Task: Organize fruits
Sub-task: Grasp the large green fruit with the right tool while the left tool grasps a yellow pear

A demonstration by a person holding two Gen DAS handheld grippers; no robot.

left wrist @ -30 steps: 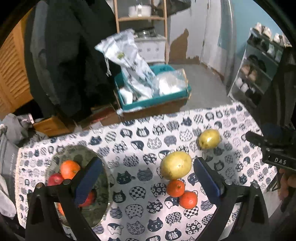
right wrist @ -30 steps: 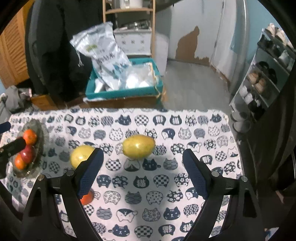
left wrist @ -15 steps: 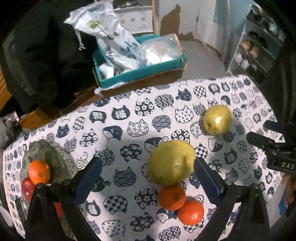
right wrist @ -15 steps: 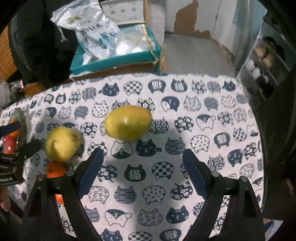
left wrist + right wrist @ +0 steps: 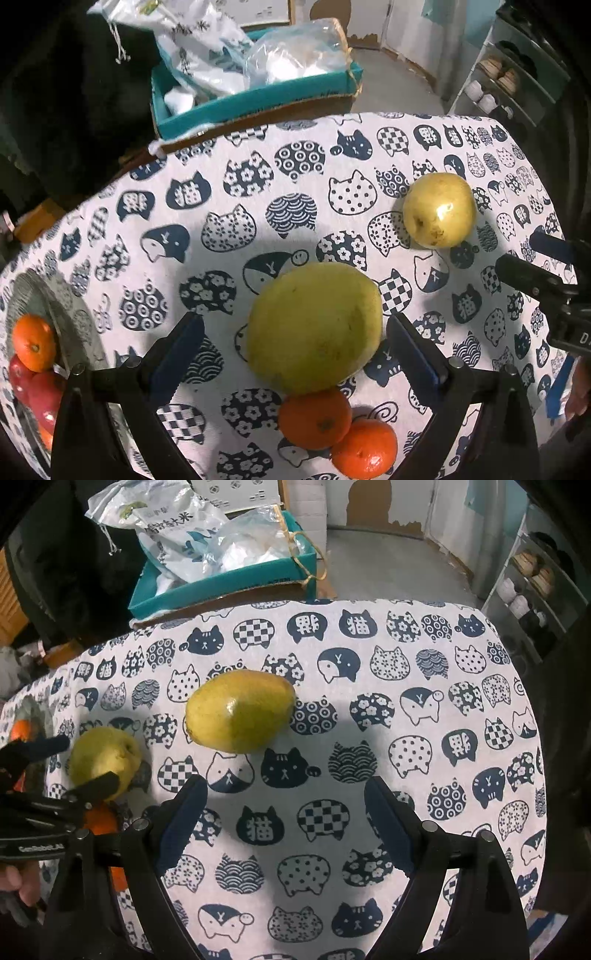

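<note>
A large yellow-green fruit point(image 5: 314, 326) lies on the cat-print tablecloth point(image 5: 258, 206). My left gripper point(image 5: 291, 349) is open, its jaws on either side of this fruit without touching it. Two oranges point(image 5: 314, 419) lie just in front of it. A second, smaller yellow fruit point(image 5: 438, 209) lies further right. A glass plate point(image 5: 62, 306) at the far left holds an orange point(image 5: 32, 341) and red fruits point(image 5: 40, 391). My right gripper point(image 5: 286, 818) is open and empty, just short of the oval yellow fruit point(image 5: 240, 710). The other yellow fruit point(image 5: 105, 758) sits to its left, between the left gripper's fingers point(image 5: 92, 784).
A teal box point(image 5: 258, 94) with plastic bags stands beyond the table's far edge. Dark clothing hangs at the back left point(image 5: 66, 92). A shoe rack point(image 5: 532, 587) stands at the right. The right gripper shows at the right edge of the left wrist view point(image 5: 543, 280).
Both grippers have moved forward and down toward the table. The large yellow fruit now lies between my left jaws. The oval fruit is closer to my right gripper.
</note>
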